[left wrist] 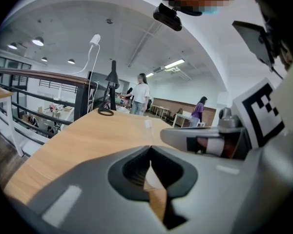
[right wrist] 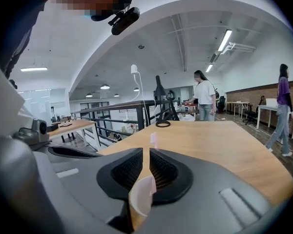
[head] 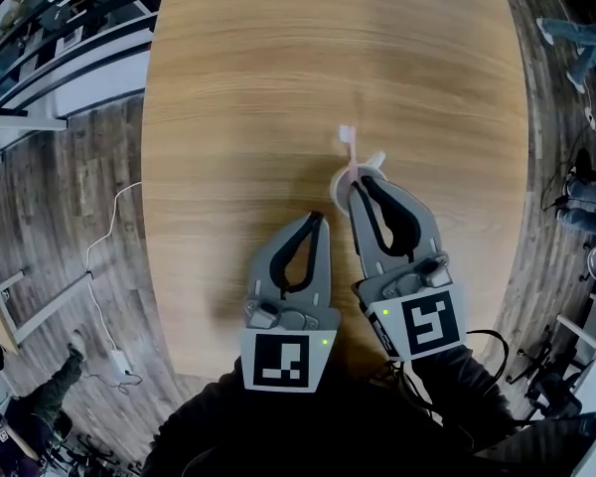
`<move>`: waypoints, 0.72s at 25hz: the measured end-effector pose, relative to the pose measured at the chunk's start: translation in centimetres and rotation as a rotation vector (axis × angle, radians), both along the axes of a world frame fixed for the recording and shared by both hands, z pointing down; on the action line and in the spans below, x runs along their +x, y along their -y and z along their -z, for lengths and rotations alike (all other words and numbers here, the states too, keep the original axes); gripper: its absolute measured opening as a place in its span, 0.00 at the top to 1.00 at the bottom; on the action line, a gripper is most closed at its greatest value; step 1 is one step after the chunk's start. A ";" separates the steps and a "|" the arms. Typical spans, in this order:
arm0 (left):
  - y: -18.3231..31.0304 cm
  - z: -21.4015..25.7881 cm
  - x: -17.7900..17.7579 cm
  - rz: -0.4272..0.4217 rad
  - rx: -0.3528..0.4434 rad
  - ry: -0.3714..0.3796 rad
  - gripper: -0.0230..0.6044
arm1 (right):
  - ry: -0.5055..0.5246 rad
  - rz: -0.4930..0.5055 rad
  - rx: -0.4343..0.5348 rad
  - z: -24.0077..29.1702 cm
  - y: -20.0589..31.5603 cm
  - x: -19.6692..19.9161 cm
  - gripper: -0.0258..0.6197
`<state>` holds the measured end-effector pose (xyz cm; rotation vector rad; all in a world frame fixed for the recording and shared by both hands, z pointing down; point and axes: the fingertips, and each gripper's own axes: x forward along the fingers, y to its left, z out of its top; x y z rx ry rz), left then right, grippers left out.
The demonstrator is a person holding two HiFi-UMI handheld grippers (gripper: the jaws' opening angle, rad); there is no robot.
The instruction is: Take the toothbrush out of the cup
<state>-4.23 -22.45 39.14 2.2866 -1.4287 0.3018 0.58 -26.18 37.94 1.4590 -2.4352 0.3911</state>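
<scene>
Pale wooden table [head: 278, 87] fills the middle of the head view, with grey plank floor on both sides. Past its far edge, the gripper views show a dark railing [right wrist: 112, 106] and people standing in an open hall.

Both forearms, in dark sleeves [head: 278, 425], reach in from the near edge, side by side, and each gripper tilts a little downward. The left gripper [head: 318, 219] lies over bare table with its marker cube [head: 281, 358] facing up. Its own view shows the jaw tips meeting, with nothing between them [left wrist: 150, 147].

The right gripper [head: 361, 185] reaches slightly farther and angles a touch leftward. Its tips are over the near side of the white cup [head: 340, 179], which stands just to the far right of the left gripper's tips. Its jaws are a narrow slit apart [right wrist: 146, 150], and wood shows through the slit. The pale rim of the cup [right wrist: 142, 196] shows low in the hollow behind the pads, and I see nothing pressed between the pads.

The toothbrush [head: 348, 139] stands in the cup and leans toward the far side. Its pinkish head rises just beyond the right gripper's tips [right wrist: 153, 139], close to the line of the slit but not held.
</scene>
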 end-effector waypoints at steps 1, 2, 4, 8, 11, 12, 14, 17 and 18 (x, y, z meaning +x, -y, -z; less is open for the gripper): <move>0.0 -0.1 0.0 0.000 -0.003 -0.003 0.95 | -0.005 -0.001 0.002 0.0 0.1 0.0 0.89; 0.1 -0.2 0.0 0.000 -0.006 -0.007 0.95 | -0.009 -0.001 0.004 -0.1 0.2 0.0 0.89; 0.1 -0.3 0.0 0.001 -0.009 -0.013 0.95 | -0.017 0.000 0.002 -0.2 0.3 0.1 0.88; -0.1 -0.4 0.0 -0.003 -0.015 -0.022 0.95 | -0.042 0.028 -0.003 -0.3 0.2 0.1 0.87; -0.3 -0.8 0.2 -0.015 -0.016 -0.021 0.95 | -0.039 0.051 -0.024 -0.6 0.0 -0.1 0.86; -0.4 -0.8 0.3 -0.015 -0.017 -0.024 0.95 | -0.037 0.054 -0.030 -0.6 0.0 -0.1 0.86; -0.5 -0.7 0.4 -0.013 -0.017 -0.031 0.95 | -0.037 0.057 -0.037 -0.5 0.0 -0.2 0.86; -0.5 -0.6 0.5 -0.013 -0.015 -0.036 0.95 | -0.046 0.058 -0.039 -0.3 0.4 0.0 0.84; -0.5 -0.6 0.4 -0.014 -0.014 -0.036 0.95 | -0.049 0.060 -0.041 -0.3 0.6 0.0 0.84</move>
